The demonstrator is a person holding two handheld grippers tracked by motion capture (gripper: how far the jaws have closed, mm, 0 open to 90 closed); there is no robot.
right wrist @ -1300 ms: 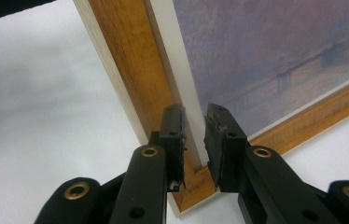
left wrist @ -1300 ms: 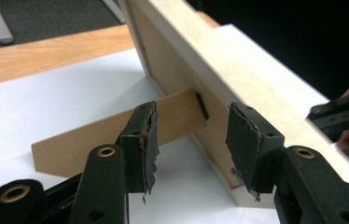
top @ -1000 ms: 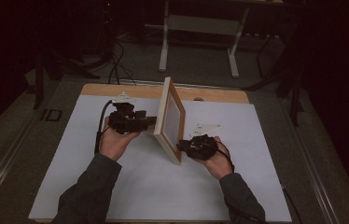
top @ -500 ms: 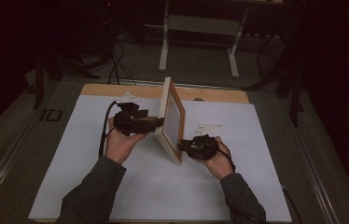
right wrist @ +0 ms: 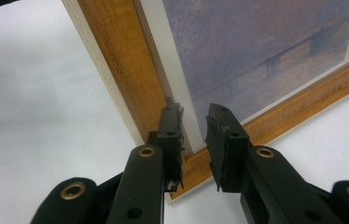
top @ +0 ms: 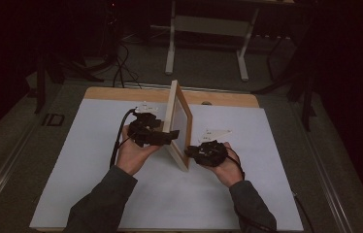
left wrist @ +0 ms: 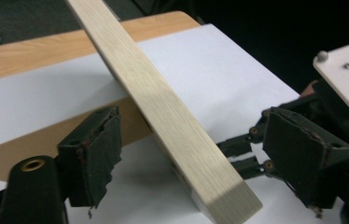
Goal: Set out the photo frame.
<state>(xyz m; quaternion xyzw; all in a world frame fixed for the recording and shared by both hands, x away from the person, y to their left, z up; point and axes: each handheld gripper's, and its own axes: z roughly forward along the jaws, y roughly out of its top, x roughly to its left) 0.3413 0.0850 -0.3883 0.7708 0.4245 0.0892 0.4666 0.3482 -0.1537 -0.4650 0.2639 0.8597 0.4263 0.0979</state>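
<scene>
A wooden picture frame stands on edge on the white sheet, its picture side facing right. My left gripper reaches it from the left and is open. Its jaws have just been opening. The frame's pale edge runs between them, clear of the torn black pad. My right gripper sits at the frame's near lower corner. In the right gripper view its jaws stand slightly apart in front of the frame's face, with nothing between them.
A white sheet covers a wooden table whose bare far edge shows. A flat brown card piece lies behind the frame. The right gripper's white plate shows beyond the frame. Dark floor and a stand's legs lie farther off.
My left hand has moved right, bringing its gripper up to the frame's edge. The frame and my right hand have stayed where they were.
</scene>
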